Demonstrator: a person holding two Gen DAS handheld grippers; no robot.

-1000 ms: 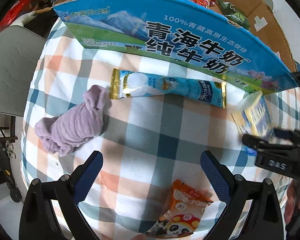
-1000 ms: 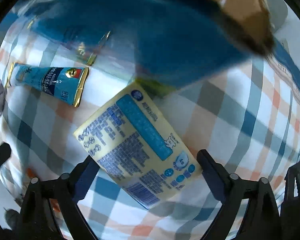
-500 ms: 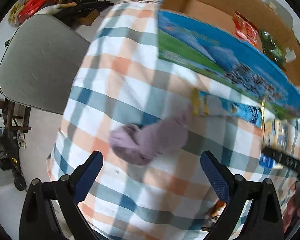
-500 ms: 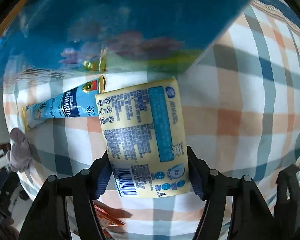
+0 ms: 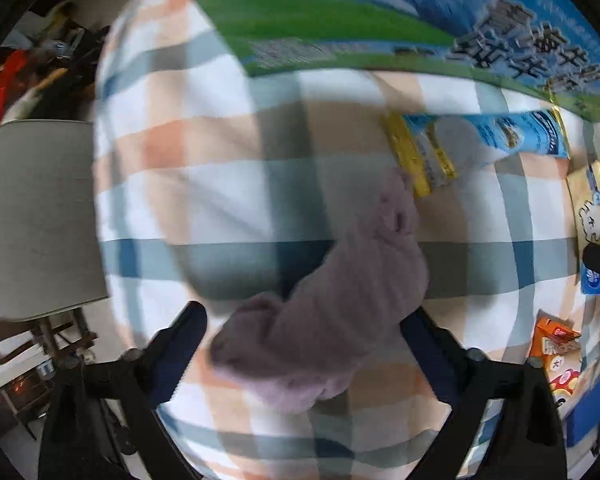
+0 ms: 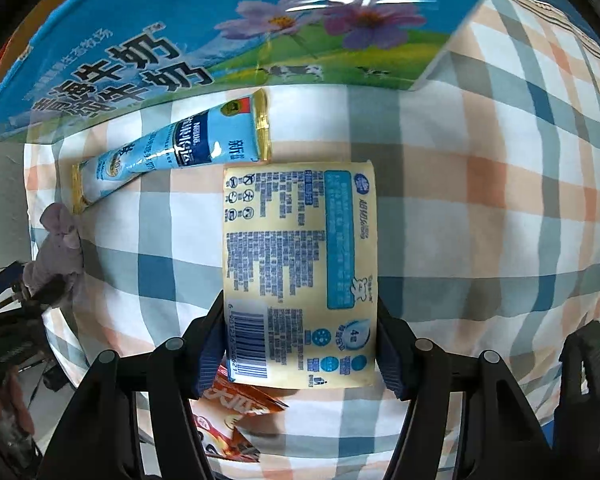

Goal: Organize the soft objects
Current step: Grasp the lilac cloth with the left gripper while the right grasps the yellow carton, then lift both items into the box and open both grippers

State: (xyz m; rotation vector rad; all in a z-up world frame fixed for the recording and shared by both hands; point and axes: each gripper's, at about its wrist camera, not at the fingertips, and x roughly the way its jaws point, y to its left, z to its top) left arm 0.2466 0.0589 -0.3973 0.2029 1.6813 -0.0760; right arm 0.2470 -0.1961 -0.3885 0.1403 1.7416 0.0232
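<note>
A crumpled purple cloth [image 5: 332, 312] lies on the checked tablecloth [image 5: 204, 200], between the fingers of my left gripper [image 5: 304, 336], which is open around it. My right gripper [image 6: 300, 340] is shut on a flat yellow packet [image 6: 300, 264] with blue print. A blue and gold stick pack [image 6: 172, 152] lies beside the packet, against the blue milk carton box [image 6: 228, 32]; the pack also shows in the left wrist view [image 5: 480, 148]. The cloth also shows at the left of the right wrist view [image 6: 56, 252].
An orange snack bag [image 6: 236, 412] lies under the right gripper and shows at the right of the left wrist view [image 5: 556, 356]. A grey chair seat [image 5: 36, 216] stands off the table's left edge, with clutter behind it.
My left gripper has swung left and closed in on the purple cloth, which now sits between its fingers. My right gripper has closed on the yellow packet and squared up with it.
</note>
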